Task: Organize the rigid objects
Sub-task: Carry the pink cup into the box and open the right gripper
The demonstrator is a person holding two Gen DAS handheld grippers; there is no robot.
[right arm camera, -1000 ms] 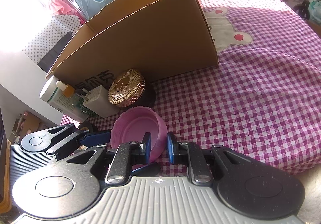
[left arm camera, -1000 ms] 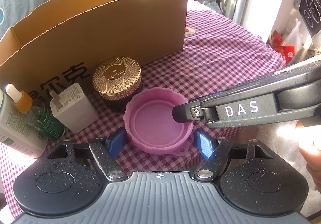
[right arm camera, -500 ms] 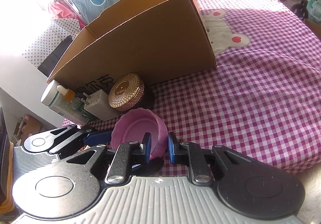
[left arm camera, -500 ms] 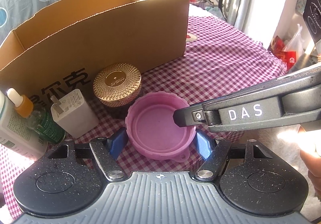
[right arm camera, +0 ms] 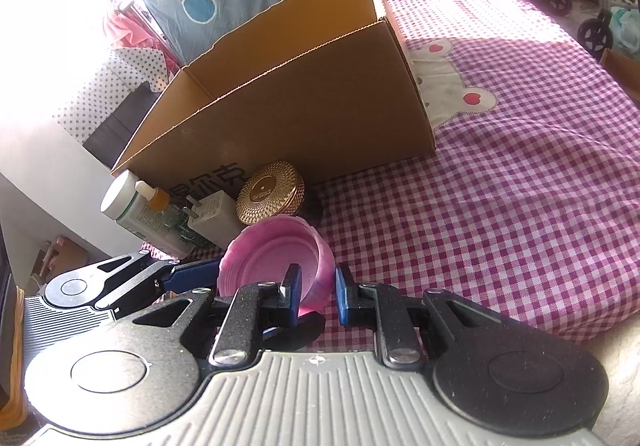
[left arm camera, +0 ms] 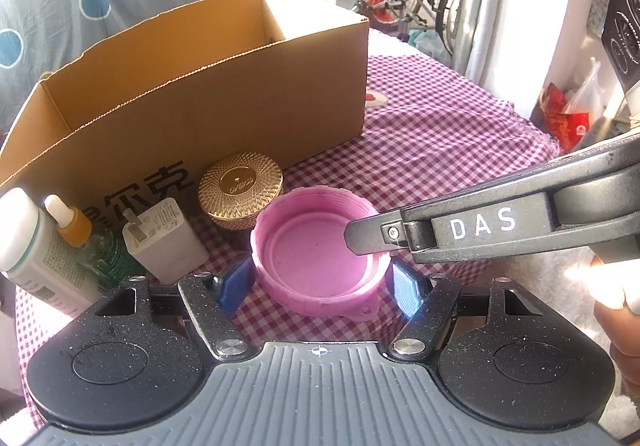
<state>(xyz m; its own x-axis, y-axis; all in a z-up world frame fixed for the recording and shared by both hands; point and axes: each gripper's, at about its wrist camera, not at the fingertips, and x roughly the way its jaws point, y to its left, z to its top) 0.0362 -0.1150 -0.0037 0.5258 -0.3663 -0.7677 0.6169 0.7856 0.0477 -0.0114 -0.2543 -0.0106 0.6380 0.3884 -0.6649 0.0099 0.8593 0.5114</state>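
Pink lid (left arm camera: 316,246), gold jar (left arm camera: 240,188), purple-checked tablecloth (left arm camera: 440,142).

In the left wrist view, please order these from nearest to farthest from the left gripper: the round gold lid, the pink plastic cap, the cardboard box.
1. Pink plastic cap: between the left gripper fingers.
2. Round gold lid: just behind the cap, to its left.
3. Cardboard box: farthest, behind the lid.
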